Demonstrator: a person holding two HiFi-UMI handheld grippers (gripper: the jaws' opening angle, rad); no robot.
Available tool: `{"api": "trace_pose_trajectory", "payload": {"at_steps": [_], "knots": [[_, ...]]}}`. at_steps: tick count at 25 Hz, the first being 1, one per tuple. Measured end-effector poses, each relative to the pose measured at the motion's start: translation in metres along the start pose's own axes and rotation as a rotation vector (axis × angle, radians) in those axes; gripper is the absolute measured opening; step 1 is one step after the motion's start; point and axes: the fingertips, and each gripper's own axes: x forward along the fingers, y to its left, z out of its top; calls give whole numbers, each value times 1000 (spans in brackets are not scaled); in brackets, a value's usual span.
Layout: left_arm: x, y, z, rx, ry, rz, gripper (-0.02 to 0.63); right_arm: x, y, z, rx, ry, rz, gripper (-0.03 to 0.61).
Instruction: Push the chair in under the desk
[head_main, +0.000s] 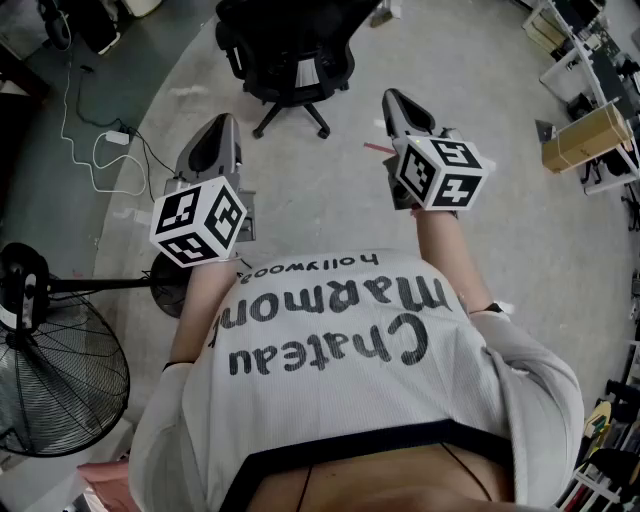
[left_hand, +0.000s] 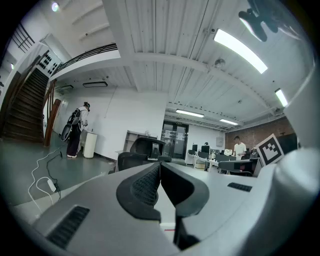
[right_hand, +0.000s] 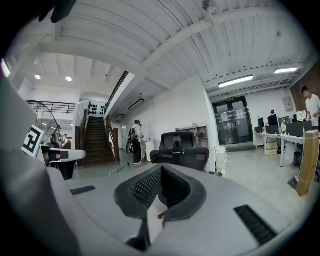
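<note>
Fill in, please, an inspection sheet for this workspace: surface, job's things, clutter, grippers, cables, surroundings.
Surface: grey concrete floor.
Job's things: black office chair stands on open floor ahead of the person, untouched; no desk seen beside it.
Clutter: cardboard box at the right; standing fan at the left.
Grippers: left gripper and right gripper both shut, nothing between the jaws, held apart from the chair.
Cables: white cable with adapter loops on the floor at the left.
Surroundings: stairs, a person standing near the wall, desks at the right.
</note>
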Motion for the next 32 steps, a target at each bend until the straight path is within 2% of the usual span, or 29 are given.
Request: {"api": "trace_pose_trajectory", "payload": {"at_steps": [7,13,17,24,28,32], "knots": [[8,14,-1,-24,4,-9,18,12,0,-1,9,0,-16,9],[13,38,2,-21,7,-41,18,29,24,-12,58,-5,4,9],[19,57,-5,-31,10,-55,18,36,33,-28,69,8,-15,9],[43,60,-33,-72,61,-126,18,55,35,-54,69,76,-2,10],[64,74,-42,-106,75,-121,18,84,32,-63,70,105,23,9],[94,82,-38,-94,62,-117,18,116,16,-59,78,96,33,10]]}}
